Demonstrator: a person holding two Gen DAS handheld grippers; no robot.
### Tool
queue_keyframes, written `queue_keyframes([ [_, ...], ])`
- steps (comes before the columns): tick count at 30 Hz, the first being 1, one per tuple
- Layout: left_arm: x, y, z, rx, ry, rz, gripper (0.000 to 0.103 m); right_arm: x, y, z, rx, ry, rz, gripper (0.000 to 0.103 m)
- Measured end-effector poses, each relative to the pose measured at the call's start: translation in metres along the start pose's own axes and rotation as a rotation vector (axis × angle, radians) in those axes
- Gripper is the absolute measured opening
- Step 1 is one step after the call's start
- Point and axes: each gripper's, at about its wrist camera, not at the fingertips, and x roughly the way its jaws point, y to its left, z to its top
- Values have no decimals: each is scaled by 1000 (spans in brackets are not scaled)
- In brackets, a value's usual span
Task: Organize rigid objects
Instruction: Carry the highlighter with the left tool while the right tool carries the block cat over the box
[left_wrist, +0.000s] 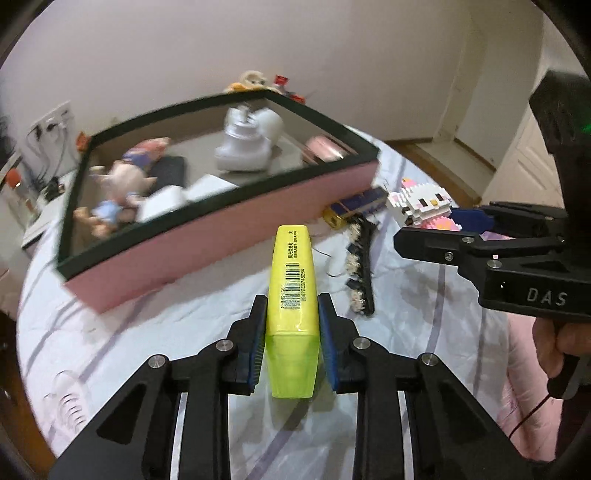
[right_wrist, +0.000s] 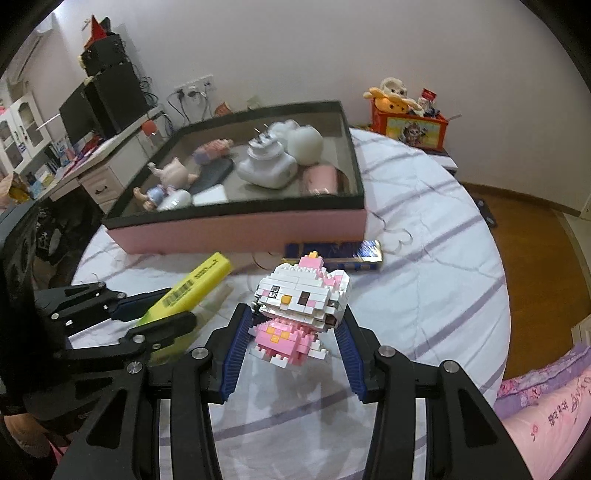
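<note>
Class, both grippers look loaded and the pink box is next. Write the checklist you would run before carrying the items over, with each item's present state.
1. Left gripper shut on the yellow highlighter: ok.
2. Right gripper shut on the brick cat figure: ok, though the pads meet only its lower part.
3. Pink box open on top: ok.
4. Free floor space inside the box: cannot tell, several toys fill it.
5. Grippers apart from each other: ok.
</note>
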Motion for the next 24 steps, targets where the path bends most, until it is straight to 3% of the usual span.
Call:
queue_keyframes([
  [14,-66,54,56,-83,-150,84,26,-25,31,82,-115,-135,15,47],
  [24,-36,75,97,-129,-150,77,26,13,36,127,-159,-98,3,47],
])
